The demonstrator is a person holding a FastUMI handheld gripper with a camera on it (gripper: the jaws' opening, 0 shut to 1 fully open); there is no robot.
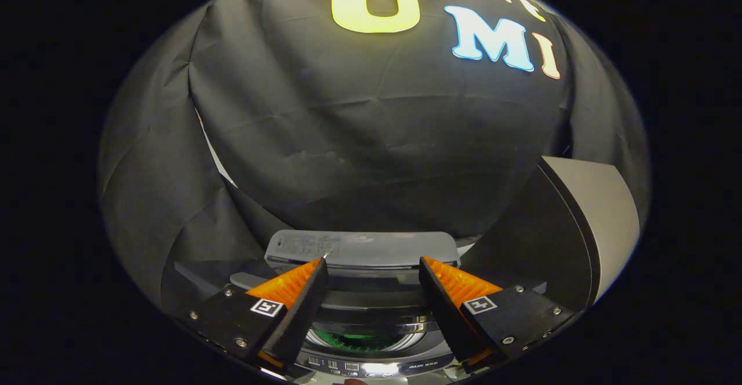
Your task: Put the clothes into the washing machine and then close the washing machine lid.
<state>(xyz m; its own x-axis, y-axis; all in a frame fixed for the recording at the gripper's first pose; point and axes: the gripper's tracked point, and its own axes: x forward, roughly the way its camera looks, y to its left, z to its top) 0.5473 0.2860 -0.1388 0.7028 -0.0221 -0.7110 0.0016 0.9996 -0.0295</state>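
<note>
Creased black cloth wall (371, 141) hangs behind, dimly lit, with folds.

Camera riding on the gripper, above the washing machine

It looks forward and slightly down along the spread fingers (290, 292), close over the washing machine's (371, 338) open drum, facing the raised lid (362, 249) and cloth wall (371, 141) beyond.

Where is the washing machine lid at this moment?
In the gripper view, the washing machine lid stands raised at the right, beyond the open tongs and beside the drum opening, in front of the black cloth wall.
</note>
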